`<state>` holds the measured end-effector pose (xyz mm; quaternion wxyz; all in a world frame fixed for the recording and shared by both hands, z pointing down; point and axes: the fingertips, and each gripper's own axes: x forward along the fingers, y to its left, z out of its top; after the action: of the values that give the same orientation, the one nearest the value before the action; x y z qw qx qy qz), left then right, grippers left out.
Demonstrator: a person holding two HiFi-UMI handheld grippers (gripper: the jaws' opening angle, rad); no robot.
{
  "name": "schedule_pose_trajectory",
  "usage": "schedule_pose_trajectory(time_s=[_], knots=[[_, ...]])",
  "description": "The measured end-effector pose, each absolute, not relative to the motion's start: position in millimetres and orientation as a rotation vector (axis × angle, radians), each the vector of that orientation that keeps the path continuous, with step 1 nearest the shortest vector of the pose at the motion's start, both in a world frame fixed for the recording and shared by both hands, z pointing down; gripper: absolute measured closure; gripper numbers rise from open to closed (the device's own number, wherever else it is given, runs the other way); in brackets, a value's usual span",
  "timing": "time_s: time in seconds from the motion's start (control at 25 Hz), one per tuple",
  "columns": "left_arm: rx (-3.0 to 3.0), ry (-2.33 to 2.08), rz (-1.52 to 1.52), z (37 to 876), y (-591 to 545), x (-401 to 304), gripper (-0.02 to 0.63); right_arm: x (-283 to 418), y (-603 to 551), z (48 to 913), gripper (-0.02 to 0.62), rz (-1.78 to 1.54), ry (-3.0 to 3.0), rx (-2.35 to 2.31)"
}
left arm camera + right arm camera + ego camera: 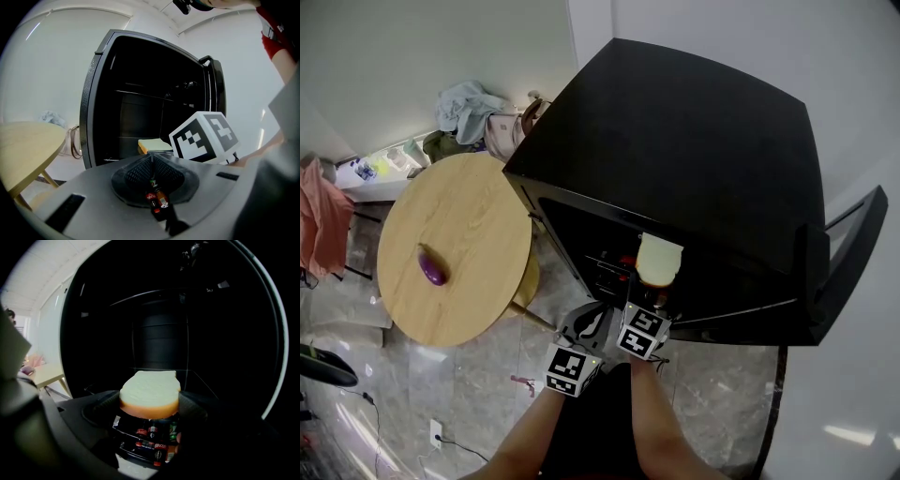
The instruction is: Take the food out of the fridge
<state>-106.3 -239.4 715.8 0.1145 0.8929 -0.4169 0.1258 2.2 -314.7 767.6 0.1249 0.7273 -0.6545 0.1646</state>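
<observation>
The black fridge [675, 141] stands open, its inside dark. A thick slice of bread [150, 392], white on top with a brown crust, sits between the pads of my right gripper [150, 403], which press on its two sides. From the head view the bread [660, 260] is at the fridge's front opening with the right gripper [656, 281] under it. My left gripper [584, 330] hangs just left of it, its jaws [151, 158] shut with nothing in them. Several small bottles [151, 433] lie in a rack below the bread.
The fridge door [848, 262] swings open to the right. A round wooden table [469, 216] stands left of the fridge with a purple eggplant [431, 264] on it. A heap of clothes [478, 117] lies behind the table by the wall.
</observation>
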Motion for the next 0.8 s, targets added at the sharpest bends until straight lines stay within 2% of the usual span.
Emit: schedule_pose_trajectory(time_s=[0.32,0.8], knots=[[2.613,-1.178,0.383,684.7,-233.9,-95.8,0.588,-4.4,-295.0,724.7,0.194,0.452,-1.965,2.068],[2.593,-1.131,0.415,594.4,-216.6,-101.1,0.588,-16.5,-242.1,633.8,0.193,0.449,-1.974,1.945]])
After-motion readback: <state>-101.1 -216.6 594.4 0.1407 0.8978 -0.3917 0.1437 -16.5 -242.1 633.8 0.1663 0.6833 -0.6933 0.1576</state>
